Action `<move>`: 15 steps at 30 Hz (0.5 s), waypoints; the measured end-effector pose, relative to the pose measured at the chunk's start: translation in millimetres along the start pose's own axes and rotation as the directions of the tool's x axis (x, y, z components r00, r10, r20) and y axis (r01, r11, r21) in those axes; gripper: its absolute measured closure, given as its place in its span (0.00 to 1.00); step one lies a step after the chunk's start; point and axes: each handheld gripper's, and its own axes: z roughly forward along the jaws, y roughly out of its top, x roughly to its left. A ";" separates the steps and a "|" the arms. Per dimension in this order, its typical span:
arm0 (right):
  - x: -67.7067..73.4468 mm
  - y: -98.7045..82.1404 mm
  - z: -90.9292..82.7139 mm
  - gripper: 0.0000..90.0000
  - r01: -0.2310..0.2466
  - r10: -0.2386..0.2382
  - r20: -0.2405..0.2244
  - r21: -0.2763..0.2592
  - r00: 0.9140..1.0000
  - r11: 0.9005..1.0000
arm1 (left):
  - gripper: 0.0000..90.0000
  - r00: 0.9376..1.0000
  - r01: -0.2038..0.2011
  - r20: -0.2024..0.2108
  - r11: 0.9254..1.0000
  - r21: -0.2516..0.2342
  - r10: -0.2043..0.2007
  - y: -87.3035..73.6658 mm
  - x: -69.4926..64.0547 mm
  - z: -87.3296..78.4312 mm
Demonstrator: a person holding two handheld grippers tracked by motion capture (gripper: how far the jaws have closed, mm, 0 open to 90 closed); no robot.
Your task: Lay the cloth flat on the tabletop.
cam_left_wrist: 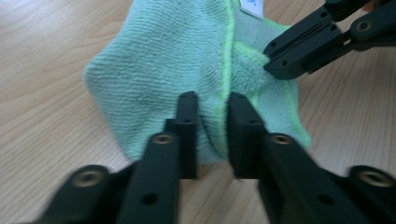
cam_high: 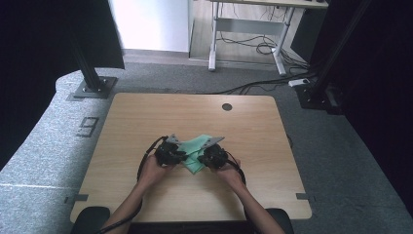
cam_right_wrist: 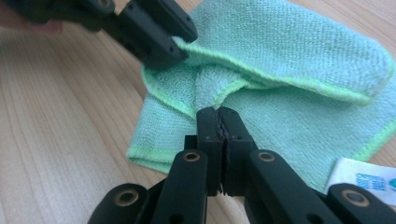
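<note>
Clearly, in the high view, the green cloth lies on the wooden table, a little nearer than its middle, between the left gripper and the right gripper, which both meet it from the near side. From this height the jaws are too small to judge. In the left gripper view, the jaws of this gripper stand narrow, with a raised fold of the cloth and its bright hem pinched between them; the right gripper comes in from the upper right and bites the cloth close by. The risk here is that only the top layer is caught, so the lower layer may stay on the table when the hand lifts. In the right gripper view, the right gripper is pressed almost together on a small bunched edge of the cloth, and the left gripper holds the hem at the upper left. This bite looks very small, so the hem could slip out if the hands pull apart too quickly. A white label lies at the lower right.
</note>
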 end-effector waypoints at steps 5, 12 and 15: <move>-1.1 5.0 -15.7 0.98 0.019 -0.018 0.031 -0.026 0.999 0.999 | 0.92 1.000 0.005 -0.028 0.998 -0.067 -0.007 4.5 1.3 -19.4; -15.9 11.2 -47.9 0.98 0.013 -0.007 0.088 -0.069 0.996 0.998 | 0.92 0.999 0.014 -0.043 0.991 -0.136 -0.020 7.8 7.3 -49.7; -22.0 15.3 -63.6 0.98 0.023 -0.013 0.114 -0.085 0.993 0.996 | 0.92 0.998 0.019 -0.050 0.985 -0.169 -0.028 10.3 10.2 -67.4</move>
